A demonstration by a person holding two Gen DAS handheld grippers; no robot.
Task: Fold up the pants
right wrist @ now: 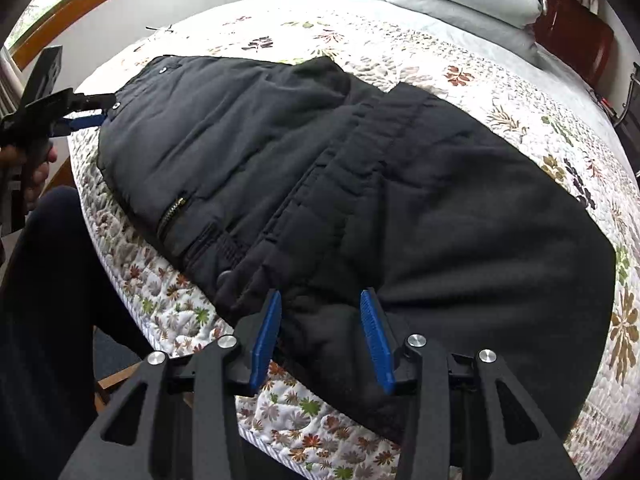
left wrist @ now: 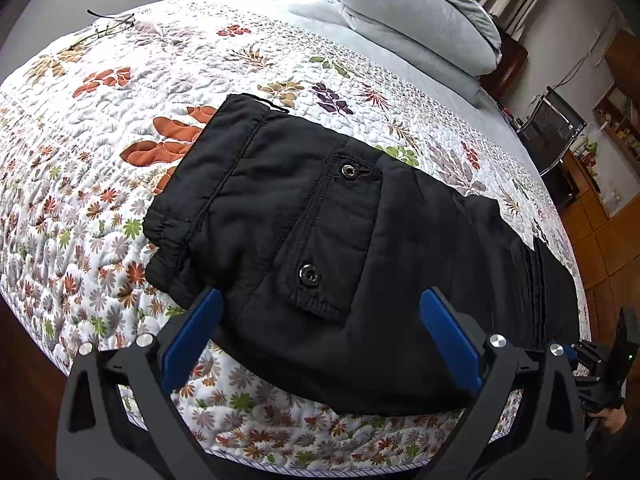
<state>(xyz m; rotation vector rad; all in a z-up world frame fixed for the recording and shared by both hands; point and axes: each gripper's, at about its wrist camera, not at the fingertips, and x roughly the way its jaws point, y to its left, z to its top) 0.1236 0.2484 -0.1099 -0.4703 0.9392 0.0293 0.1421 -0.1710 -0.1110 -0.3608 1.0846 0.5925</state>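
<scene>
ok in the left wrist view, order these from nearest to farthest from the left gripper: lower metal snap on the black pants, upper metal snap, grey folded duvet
From the left gripper:
1. Lower metal snap, on the black pants, just ahead.
2. Upper metal snap, farther up the pocket.
3. Grey folded duvet, at the bed's far end.

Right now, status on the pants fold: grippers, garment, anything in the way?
Left gripper open over pocket end. Right gripper partly open, straddling cloth, no grip seen. Black pants flat on floral quilt. Glasses far off.
</scene>
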